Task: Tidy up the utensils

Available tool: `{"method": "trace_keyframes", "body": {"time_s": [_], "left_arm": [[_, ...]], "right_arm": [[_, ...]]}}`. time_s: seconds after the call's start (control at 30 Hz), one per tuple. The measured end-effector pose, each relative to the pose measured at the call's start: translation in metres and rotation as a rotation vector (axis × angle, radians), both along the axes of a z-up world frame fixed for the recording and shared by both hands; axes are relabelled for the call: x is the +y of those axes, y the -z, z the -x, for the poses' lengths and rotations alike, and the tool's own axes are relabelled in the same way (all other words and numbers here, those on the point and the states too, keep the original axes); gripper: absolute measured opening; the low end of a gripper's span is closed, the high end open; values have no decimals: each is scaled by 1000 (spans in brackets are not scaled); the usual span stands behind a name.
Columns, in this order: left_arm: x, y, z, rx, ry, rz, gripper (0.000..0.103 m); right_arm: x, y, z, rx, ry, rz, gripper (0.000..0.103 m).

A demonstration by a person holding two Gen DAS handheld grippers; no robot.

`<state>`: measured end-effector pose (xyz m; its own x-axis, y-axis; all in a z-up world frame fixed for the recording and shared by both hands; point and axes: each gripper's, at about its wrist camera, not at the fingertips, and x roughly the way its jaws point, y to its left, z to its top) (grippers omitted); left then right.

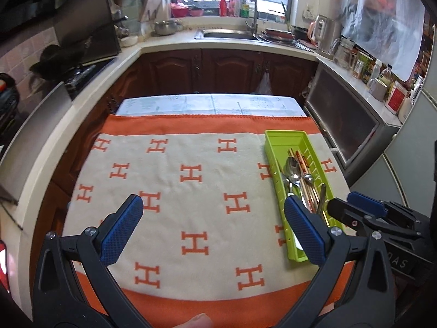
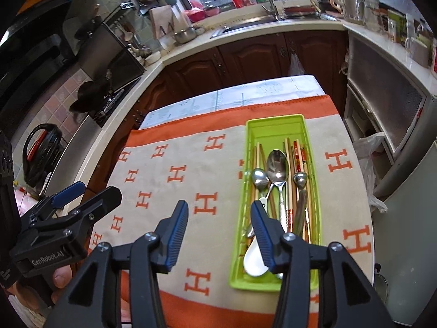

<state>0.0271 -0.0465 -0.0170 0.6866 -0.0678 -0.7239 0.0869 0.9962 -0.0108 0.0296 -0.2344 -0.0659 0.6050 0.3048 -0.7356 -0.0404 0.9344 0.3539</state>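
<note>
The left gripper (image 2: 90, 194) shows at the left edge of the right wrist view, and its black body carries the white lettering "GenRobot.AI". In the left wrist view the right gripper (image 1: 347, 205) enters from the right edge, and a plate low on its body reads partly as "AS"; the rest is cut off. The blanket (image 1: 177, 191) spread over the desk is cream with an orange border and repeated orange "H" letters.

The green tray (image 2: 273, 125) lies on the right part of the blanket, its long axis running from the bottom of the frame toward the upper middle. Inside it the utensils lie lengthwise along the tray: metal spoons (image 2: 277, 165) with bowls pointing to the far end, wooden chopsticks (image 2: 286, 147) alongside them, and a white spoon (image 2: 252, 259) at the near end. Red print on two chopsticks is too small to read.

The left jaws stand wide apart with nothing between them. The right jaws are partly open, empty, above the tray's near left edge.
</note>
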Motion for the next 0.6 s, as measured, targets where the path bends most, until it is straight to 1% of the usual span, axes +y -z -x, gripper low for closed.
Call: {"method": "trace_keyframes", "body": {"time_s": [0.1, 0.2, 0.3, 0.43, 0.6], "left_arm": [[4, 0, 14, -19, -9, 2, 102], [2, 2, 27, -39, -9, -14, 102], [2, 4, 34, -43, -12, -20, 102], [3, 5, 37, -46, -20, -30, 102], [4, 3, 41, -59, -35, -61, 102]], "right_arm": [[10, -6, 16, -27, 2, 19, 51], [16, -11, 31, -64, 31, 46, 52], [21, -17, 42, -102, 55, 70, 57], [25, -19, 51, -124, 96, 104, 58], [26, -18, 59, -124, 115, 100, 58]]}}
